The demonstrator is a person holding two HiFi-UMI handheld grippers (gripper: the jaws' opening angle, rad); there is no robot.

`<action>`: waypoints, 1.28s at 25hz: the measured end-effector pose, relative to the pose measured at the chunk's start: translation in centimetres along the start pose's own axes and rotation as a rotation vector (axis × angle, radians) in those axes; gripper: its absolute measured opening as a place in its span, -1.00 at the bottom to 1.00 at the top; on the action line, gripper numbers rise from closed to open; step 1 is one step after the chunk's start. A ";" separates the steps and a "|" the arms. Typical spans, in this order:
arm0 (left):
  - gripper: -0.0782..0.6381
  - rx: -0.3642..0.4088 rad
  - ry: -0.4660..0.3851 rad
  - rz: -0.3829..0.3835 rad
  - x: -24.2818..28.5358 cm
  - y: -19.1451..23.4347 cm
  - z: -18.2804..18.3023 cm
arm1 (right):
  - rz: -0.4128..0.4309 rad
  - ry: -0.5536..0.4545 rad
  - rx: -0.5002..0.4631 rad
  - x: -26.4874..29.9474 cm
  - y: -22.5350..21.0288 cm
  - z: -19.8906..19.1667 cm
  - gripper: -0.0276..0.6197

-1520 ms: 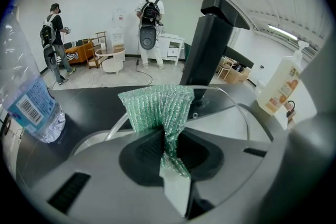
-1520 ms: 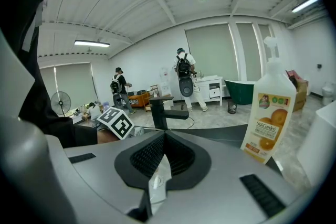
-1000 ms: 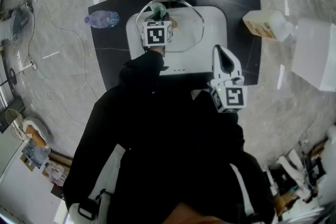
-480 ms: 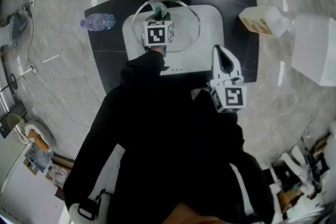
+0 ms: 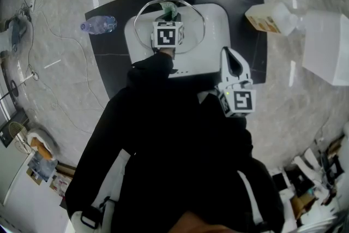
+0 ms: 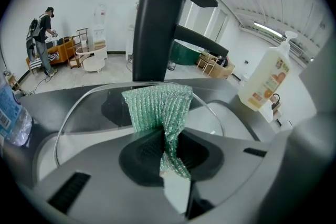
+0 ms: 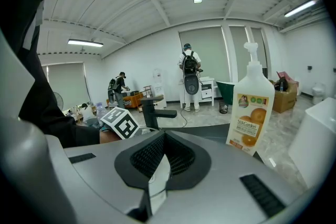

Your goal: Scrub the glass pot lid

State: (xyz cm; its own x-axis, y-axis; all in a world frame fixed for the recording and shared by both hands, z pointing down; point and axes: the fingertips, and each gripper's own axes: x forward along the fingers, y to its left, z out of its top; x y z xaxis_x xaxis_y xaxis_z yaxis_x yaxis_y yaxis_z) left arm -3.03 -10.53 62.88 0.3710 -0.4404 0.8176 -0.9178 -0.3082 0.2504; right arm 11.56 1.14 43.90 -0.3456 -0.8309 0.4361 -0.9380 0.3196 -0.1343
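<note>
Green mesh scourer [image 6: 157,107], knobbly and folded into a loose fan, is pinched in your left gripper [image 6: 168,152]. The jaws are closed tight on its lower fold, and the free end stands up past them.

Just beyond it lies the glass pot lid [image 6: 86,113], a clear dome with a thin bright metal rim, set in the white sink [image 5: 221,35] under the squared black faucet [image 6: 157,23]. From the head view your gripper is over the lid's near-left part. I cannot tell whether the scourer touches the glass.

I judge the scrubbing to be under way but unfinished. No suds, running water or wet streaks show on the lid, so how much of it is clean cannot be read.

Your right gripper [image 7: 157,165] hangs at the sink's near right, its jaws pressed together on nothing and apart from the lid.

Farther out on the dark counter stand a pump soap bottle [image 7: 251,113] with orange fruit on its label to the right, and a clear plastic water bottle [image 5: 98,24] lying on its side to the left.
</note>
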 end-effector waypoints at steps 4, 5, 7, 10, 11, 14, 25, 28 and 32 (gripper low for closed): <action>-0.62 0.014 0.015 -0.020 0.2 -1.0 -0.1 | -0.017 0.010 0.007 -0.4 -0.3 -0.2 -0.94; -0.62 0.017 0.015 -0.023 0.3 -1.2 -0.1 | -0.024 0.014 0.005 -0.5 -0.5 -0.3 -0.94; -0.62 0.019 0.009 -0.027 0.4 -1.5 0.0 | -0.027 0.010 0.002 -0.7 -0.8 -0.6 -0.94; -0.62 0.024 0.016 -0.036 0.5 -2.0 -0.1 | -0.032 0.005 -0.001 -1.0 -1.1 -0.7 -0.94; -0.62 0.025 0.021 -0.042 0.6 -2.3 -0.1 | -0.034 0.004 -0.001 -1.0 -1.1 -0.7 -0.94; -0.62 0.031 0.025 -0.062 0.8 -3.1 0.0 | -0.038 0.001 0.003 -1.1 -1.3 -0.7 -0.94; -0.62 0.029 0.020 -0.115 1.6 -5.7 0.2 | -0.061 0.002 0.007 -2.0 -2.0 -0.9 -0.94; -0.62 0.026 0.033 -0.143 1.6 -6.6 0.2 | -0.065 0.002 0.006 -2.2 -2.1 -0.9 -0.94; -0.61 0.030 0.049 -0.181 1.4 -7.9 0.0 | -0.071 -0.002 0.007 -2.4 -2.1 -0.8 -0.94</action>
State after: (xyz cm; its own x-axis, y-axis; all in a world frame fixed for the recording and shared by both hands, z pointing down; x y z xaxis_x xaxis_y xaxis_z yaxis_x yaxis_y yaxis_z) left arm 4.72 -8.73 62.04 0.5214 -0.3347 0.7849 -0.8319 -0.4042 0.3803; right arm 14.37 2.84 43.83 -0.2785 -0.8523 0.4427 -0.9602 0.2567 -0.1099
